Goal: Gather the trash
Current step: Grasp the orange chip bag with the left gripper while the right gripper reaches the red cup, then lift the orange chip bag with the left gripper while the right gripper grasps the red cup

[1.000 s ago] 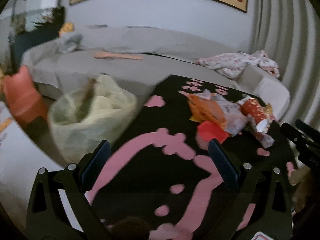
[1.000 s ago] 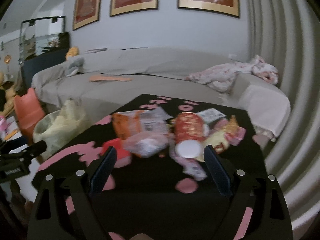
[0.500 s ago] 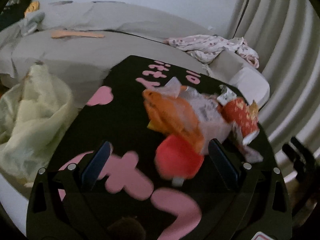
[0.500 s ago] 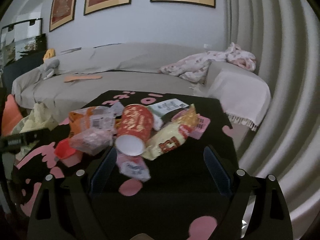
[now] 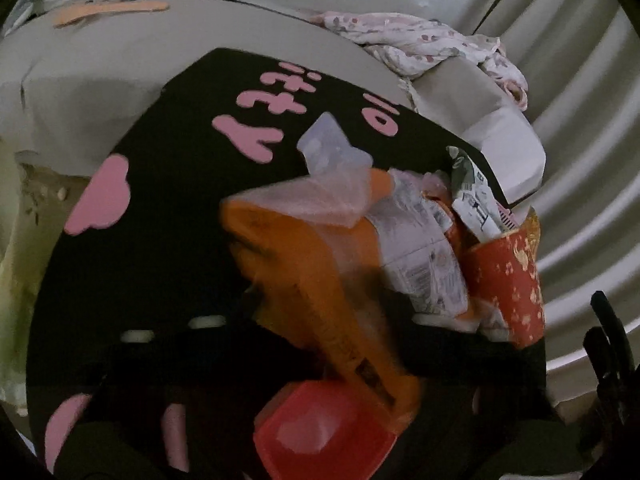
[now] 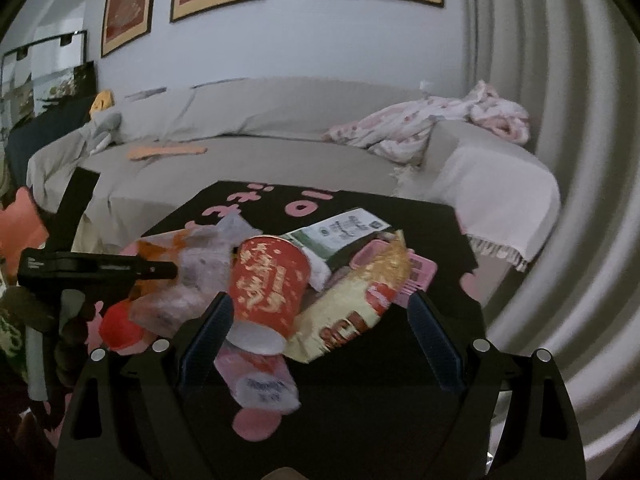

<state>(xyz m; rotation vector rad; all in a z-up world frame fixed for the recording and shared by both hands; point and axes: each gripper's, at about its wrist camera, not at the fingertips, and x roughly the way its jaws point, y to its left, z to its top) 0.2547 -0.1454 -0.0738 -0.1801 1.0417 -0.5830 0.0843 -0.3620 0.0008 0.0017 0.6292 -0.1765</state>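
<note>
While tipped: red cup (image 6: 269, 285), no contents

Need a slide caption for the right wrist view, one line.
Open right gripper over a tipped red paper cup and yellow snack bag piled on the black-and-pink table.

Right gripper (image 6: 316, 336): matte black two-finger frame, triangular cut-outs in each arm, four round silver screws, flat dark-blue ribbed pads (image 6: 206, 334).
Left gripper (image 6: 160, 270): black, long slim body seen side-on, small white lettering near the rear; blurred dark in its own view.
</note>
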